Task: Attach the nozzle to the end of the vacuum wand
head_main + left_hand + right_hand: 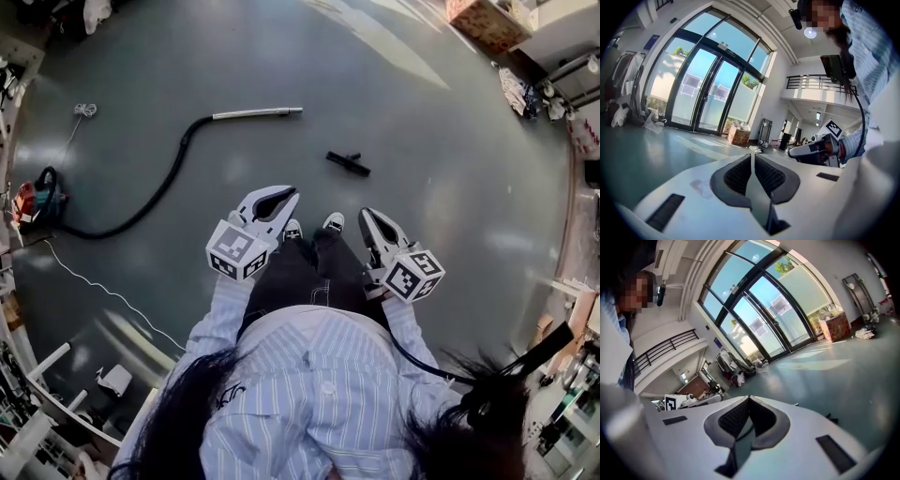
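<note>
My left gripper (285, 195) and right gripper (367, 215) are closed and empty: the nozzle (348, 163) and wand (258, 113) lie apart on the floor (441, 141) ahead.

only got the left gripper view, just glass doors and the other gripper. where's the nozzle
Observer: The nozzle lies on the floor ahead of the person's shoes, and neither gripper is touching it.
Operator: and the wand
Observer: The wand lies on the floor beyond the nozzle and to its left. A gap separates them, and the wand's free end points right.
Operator: is it still on the hose
Observer: Yes, a black hose curves from its other end toward the left edge of the head view.
Operator: right gripper carrying anything
Observer: No, the right gripper is shut with nothing between its jaws.
</note>
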`<move>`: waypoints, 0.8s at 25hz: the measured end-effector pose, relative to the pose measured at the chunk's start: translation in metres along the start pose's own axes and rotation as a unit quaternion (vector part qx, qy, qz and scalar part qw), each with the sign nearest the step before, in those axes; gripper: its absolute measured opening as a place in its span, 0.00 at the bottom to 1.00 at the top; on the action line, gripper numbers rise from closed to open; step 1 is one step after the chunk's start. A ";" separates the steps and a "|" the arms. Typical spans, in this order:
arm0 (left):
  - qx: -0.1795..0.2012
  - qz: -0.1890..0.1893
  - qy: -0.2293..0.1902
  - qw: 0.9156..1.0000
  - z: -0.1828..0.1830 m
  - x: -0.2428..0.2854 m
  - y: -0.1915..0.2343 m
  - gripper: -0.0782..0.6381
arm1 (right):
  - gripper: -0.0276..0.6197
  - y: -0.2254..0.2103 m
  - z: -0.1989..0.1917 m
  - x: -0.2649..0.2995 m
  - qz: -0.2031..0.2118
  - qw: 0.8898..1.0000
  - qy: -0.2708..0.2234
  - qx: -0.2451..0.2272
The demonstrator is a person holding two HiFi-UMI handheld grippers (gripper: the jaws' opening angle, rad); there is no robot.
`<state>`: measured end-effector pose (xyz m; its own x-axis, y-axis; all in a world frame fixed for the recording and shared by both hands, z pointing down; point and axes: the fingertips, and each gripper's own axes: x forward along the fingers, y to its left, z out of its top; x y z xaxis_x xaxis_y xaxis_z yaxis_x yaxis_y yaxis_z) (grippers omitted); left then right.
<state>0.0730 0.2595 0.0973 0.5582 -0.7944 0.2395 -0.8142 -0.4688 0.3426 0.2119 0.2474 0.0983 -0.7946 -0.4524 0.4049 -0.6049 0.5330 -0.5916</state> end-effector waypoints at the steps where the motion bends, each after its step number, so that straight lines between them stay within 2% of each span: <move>1: -0.009 -0.001 0.002 1.000 -0.001 0.003 0.004 0.15 | 0.03 -0.006 0.002 0.001 -0.007 1.000 -0.001 0.009; 4: -0.038 0.001 0.002 0.999 -0.005 0.010 0.011 0.15 | 0.03 -0.025 0.006 0.008 -0.016 0.999 -0.005 0.039; 7: -0.049 0.006 0.005 0.999 -0.008 0.021 0.019 0.15 | 0.04 -0.040 0.014 0.020 -0.007 0.998 -0.006 0.063; 13: -0.041 -0.015 0.023 0.999 0.006 0.065 0.038 0.15 | 0.04 -0.067 0.047 0.055 0.016 0.998 0.006 0.067; 17: -0.021 -0.039 0.059 0.997 0.023 0.108 0.037 0.15 | 0.04 -0.102 0.084 0.071 0.026 0.997 0.005 0.071; 20: -0.022 -0.033 0.070 0.997 0.028 0.125 0.040 0.15 | 0.04 -0.124 0.100 0.081 0.034 0.996 0.010 0.080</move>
<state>0.1062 0.1306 0.1156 0.6297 -0.6993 0.3383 -0.7689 -0.4986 0.4004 0.2271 0.0733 0.1348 -0.8352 -0.4045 0.3725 -0.5349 0.4409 -0.7207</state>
